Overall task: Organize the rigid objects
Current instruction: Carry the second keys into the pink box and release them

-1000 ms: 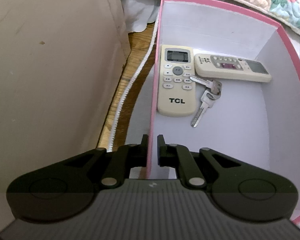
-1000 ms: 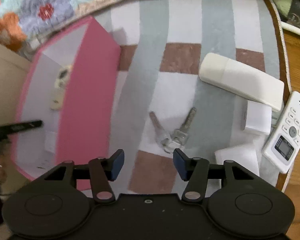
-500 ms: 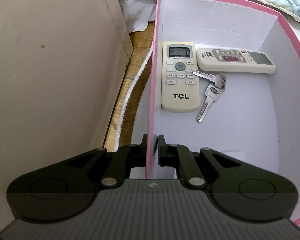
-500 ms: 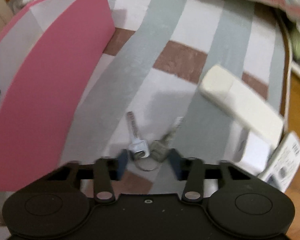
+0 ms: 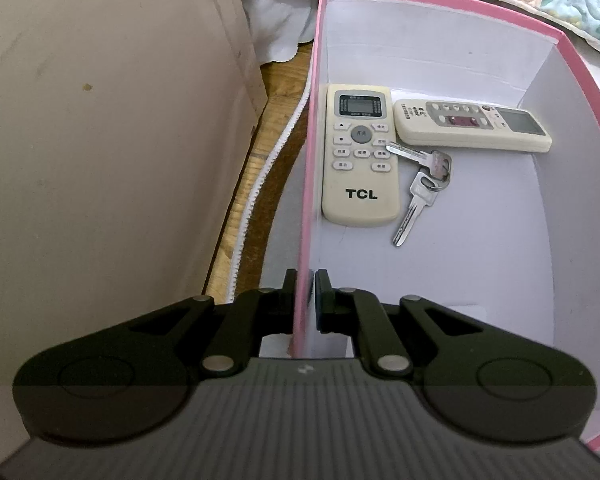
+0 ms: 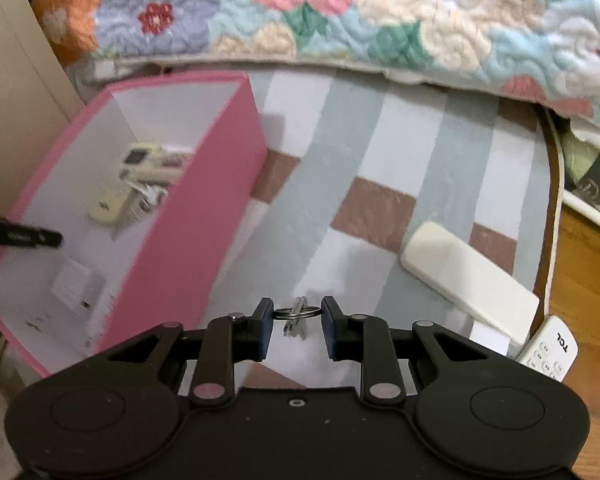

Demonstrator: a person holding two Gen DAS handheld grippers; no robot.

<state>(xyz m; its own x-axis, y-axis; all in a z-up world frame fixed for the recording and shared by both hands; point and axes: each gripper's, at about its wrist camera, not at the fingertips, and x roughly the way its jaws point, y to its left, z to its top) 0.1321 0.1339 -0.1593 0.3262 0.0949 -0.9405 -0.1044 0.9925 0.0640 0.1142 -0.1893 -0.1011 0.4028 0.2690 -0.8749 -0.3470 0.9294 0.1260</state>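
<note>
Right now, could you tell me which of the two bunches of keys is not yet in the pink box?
The keys hanging by their ring between the right gripper fingers, above the striped rug. The other keys lie inside the pink box beside the remotes.

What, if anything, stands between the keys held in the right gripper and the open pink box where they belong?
Nothing visible blocks the way. The right gripper holds the keys by their ring above the striped mat, and only the near wall of the pink box must be cleared. The left gripper clamps its far wall, clear of the path.
</note>
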